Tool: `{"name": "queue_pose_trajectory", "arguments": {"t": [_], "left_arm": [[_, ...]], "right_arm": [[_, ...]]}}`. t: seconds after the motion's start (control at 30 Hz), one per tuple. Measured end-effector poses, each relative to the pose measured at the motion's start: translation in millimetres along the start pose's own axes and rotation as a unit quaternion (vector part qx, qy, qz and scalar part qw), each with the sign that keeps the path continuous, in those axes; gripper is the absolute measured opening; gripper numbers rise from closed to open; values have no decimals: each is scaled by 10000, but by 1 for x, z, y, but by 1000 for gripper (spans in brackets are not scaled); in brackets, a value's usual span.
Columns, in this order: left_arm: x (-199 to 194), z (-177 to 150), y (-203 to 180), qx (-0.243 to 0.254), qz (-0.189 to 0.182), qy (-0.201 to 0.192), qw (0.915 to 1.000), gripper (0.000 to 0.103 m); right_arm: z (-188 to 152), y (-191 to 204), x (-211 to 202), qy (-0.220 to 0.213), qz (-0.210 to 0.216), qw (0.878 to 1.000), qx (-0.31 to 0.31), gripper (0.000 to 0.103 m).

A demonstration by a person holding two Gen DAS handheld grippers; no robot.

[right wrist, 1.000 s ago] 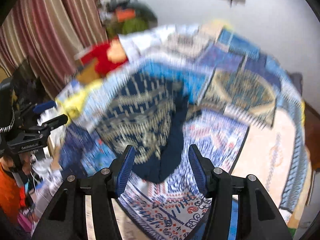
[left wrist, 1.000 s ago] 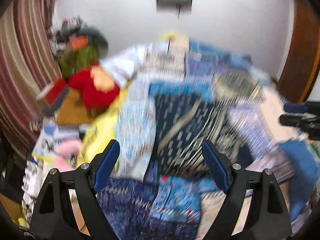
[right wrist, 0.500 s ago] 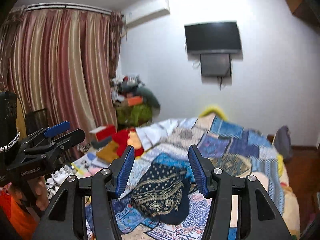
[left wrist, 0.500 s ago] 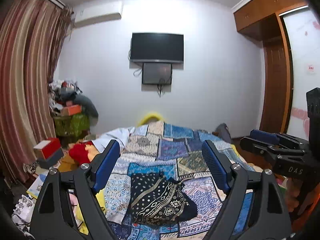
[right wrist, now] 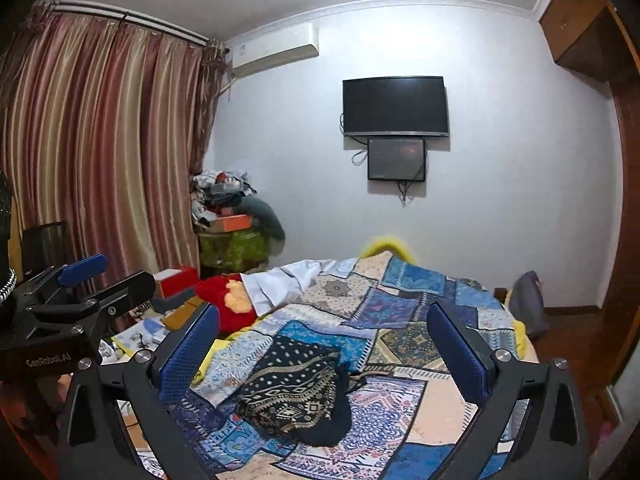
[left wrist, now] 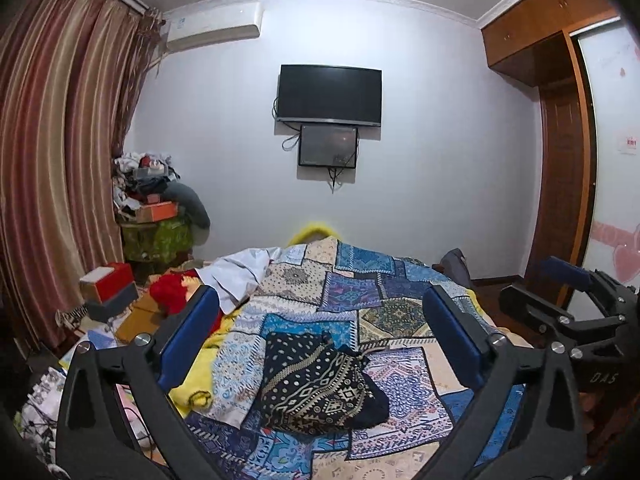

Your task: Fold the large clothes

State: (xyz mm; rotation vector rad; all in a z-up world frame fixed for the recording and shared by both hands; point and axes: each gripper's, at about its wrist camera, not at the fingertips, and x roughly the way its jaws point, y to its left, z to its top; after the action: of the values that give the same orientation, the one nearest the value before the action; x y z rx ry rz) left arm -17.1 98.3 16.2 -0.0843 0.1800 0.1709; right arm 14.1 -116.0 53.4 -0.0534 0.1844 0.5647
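Note:
A dark navy garment [left wrist: 316, 384] with a gold and white pattern lies bunched in a compact heap on the patchwork bedspread [left wrist: 360, 280]; the right wrist view also shows the garment [right wrist: 292, 392]. My left gripper [left wrist: 320, 300] hangs above and short of it, its jaws opening wide, with nothing between the blue pads. My right gripper [right wrist: 323, 314] is held the same way, jaws opening, also without anything in them. Each gripper shows in the other's view: the right gripper [left wrist: 560, 308] at the right edge, the left gripper [right wrist: 80, 292] at the left edge.
A white garment [left wrist: 236, 276] and a red plush toy [left wrist: 172, 292] lie at the bed's far left. Boxes and papers [left wrist: 108, 288] clutter the floor by the striped curtains [left wrist: 60, 160]. A piled stand [left wrist: 156, 216] fills the corner. A wall television [left wrist: 330, 94] and a wooden wardrobe [left wrist: 560, 160] stand beyond.
Both grippers have risen and tilted up from looking down at the garment to looking across the room. The right jaws have spread much wider, the left slightly. The garment stays on the bed.

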Motion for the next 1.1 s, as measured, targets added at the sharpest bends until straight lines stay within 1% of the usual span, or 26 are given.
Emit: {"name": "queue_pose_trajectory", "arguments": {"t": [0.33,1.1], "left_arm": [[3,-6,-1,0,0,77,10000,103],[11,-7,17,-102,-49,163,9998,103]], "right_arm": [[-10,-6,7,248,38,9996,112,103],[-15,-12,13,325,66,9992,209,103]]}}
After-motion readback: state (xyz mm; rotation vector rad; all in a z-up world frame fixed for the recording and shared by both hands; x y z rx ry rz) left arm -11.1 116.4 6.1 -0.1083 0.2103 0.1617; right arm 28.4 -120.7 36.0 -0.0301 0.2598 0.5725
